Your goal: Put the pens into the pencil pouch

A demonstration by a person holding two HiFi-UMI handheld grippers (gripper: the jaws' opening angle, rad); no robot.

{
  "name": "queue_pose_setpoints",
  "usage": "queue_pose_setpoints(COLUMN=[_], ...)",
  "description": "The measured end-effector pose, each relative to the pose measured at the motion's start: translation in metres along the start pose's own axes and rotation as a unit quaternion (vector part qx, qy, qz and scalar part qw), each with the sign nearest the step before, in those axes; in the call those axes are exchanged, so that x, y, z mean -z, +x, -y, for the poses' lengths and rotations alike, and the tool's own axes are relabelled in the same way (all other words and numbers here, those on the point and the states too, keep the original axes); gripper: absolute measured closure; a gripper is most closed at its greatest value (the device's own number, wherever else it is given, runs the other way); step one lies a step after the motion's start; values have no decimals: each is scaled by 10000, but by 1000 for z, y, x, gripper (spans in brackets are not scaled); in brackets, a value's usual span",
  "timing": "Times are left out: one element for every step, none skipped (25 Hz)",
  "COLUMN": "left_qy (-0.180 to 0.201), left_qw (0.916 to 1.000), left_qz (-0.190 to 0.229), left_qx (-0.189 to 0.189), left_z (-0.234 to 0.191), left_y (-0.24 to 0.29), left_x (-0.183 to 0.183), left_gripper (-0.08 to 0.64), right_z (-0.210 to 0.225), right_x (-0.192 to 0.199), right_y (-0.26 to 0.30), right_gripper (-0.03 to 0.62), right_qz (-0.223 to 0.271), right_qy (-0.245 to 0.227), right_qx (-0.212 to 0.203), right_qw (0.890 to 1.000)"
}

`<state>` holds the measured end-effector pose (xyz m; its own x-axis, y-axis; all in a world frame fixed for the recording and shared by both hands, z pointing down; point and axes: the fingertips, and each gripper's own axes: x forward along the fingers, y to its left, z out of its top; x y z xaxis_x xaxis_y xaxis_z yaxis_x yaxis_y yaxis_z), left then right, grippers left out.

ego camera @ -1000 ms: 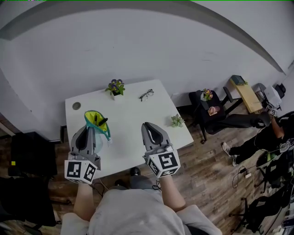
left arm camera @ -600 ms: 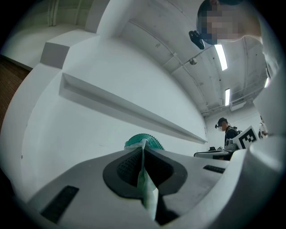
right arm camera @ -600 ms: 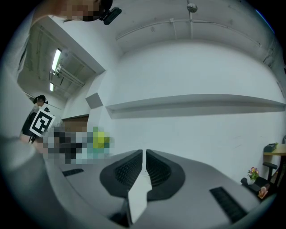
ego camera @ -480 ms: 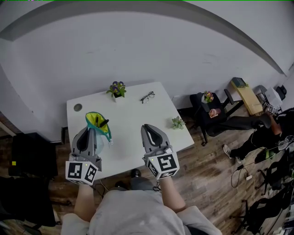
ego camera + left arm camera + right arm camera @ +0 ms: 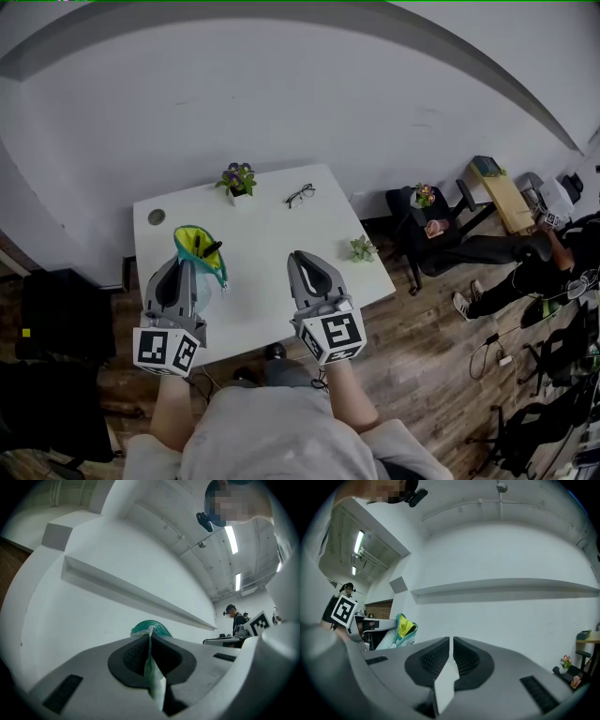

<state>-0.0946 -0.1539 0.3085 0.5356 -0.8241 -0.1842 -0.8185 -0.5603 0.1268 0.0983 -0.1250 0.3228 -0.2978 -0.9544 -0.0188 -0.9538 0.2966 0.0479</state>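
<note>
The table (image 5: 272,230) is standing in the middle of the head view. The pencil pouch (image 5: 190,240) is sitting on the table's left side, with a pen (image 5: 209,248) poking out of its top. The left gripper (image 5: 180,267) is pinching the pouch's near edge. The right gripper (image 5: 300,258) is hanging over the table to the right of the pouch, well apart from it. A potted plant (image 5: 237,178) is sitting at the table's far edge, with glasses (image 5: 300,194) lying to its right. A small plant (image 5: 362,247) is sitting by the right edge.

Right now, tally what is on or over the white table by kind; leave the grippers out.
Potted plants: 2
Glasses: 1
Pencil pouch: 1
Total: 4
</note>
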Motion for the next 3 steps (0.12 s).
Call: queue_pose_setpoints(left_qy=[-3, -7, -10], left_qw=[10000, 10000, 10000], left_qz=[0, -1, -1], left_qx=[2, 4, 6], left_z=[0, -1, -1], left_y=[0, 0, 0], left_x=[0, 1, 1], left_gripper=[526, 526, 526], right_z=[0, 0, -1], right_x=[0, 0, 0], right_y=[0, 1, 1], right_gripper=[548, 548, 548], right_qz=[3, 7, 12], right_qy=[0, -1, -1], right_qx=[1, 2, 3], right_qw=[10000, 10000, 10000])
